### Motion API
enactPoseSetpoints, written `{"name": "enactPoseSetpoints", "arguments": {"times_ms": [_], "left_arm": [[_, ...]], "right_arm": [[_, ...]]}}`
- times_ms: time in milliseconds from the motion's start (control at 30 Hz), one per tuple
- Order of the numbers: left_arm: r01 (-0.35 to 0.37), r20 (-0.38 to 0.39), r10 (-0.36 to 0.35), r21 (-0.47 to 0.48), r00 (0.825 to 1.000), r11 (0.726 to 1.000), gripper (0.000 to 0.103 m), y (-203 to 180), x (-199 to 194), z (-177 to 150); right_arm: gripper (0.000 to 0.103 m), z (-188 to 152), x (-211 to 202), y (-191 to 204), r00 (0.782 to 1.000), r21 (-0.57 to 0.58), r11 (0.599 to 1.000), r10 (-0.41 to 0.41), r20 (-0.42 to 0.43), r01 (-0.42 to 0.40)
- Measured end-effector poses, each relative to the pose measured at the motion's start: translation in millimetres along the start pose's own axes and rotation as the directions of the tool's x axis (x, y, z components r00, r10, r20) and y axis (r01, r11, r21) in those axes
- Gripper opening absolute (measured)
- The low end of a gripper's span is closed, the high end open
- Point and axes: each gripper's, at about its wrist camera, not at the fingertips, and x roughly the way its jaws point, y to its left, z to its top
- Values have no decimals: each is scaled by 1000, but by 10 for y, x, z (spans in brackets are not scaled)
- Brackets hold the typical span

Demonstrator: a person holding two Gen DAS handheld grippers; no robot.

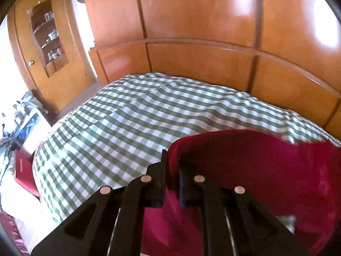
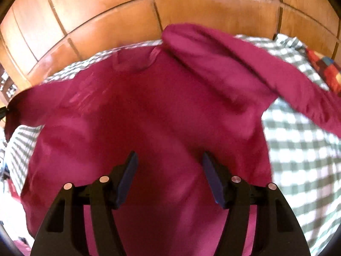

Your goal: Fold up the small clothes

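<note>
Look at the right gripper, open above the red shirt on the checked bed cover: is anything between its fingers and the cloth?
Nothing visible. The right gripper hangs open directly over the red shirt, with only bare cloth beneath its fingers. The left gripper already pinches the shirt's edge.

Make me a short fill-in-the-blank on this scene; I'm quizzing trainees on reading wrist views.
1. The left gripper is shut on the ____ shirt.
2. The right gripper hangs over the shirt with its jaws ____.
3. The shirt lies on a bedspread with a green and white ____ pattern.
4. Behind the bed stand ____ wardrobe doors.

Missing words: red; open; checked; wooden
</note>
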Motion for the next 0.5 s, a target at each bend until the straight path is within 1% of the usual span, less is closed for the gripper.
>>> {"name": "enactPoseSetpoints", "arguments": {"times_ms": [100,133,233,300,333,367,400,433,500], "left_arm": [[-40,-23,41,13,999,999,8,-49,282,146],[-57,-33,58,27,998,998,8,-121,347,176],[-94,-61,97,53,993,994,8,-239,493,194],[-102,-91,106,42,990,994,8,-261,585,193],[-101,-105,103,29,989,995,8,-261,633,181],[-101,-110,103,24,989,995,9,-261,660,176],[-103,-112,105,23,988,994,9,-257,685,164],[-106,-113,109,27,988,994,9,-263,699,148],[-112,-114,116,37,987,993,9,-270,719,124]], "right_arm": [[62,200,-7,-70,998,0,999,-45,32,45],[62,289,-39,-83,996,-4,998,-65,54,65],[62,569,-194,-114,987,-26,996,-79,139,84],[63,756,-255,-93,978,-72,991,-99,186,114],[65,863,-260,-63,974,-96,987,-107,202,129],[74,977,-246,-22,970,-123,983,-111,216,139],[79,1038,-225,12,969,-149,979,-105,223,141],[81,1140,-157,63,971,-200,969,-99,218,144],[81,1284,52,139,974,-290,940,-132,182,182]]}}
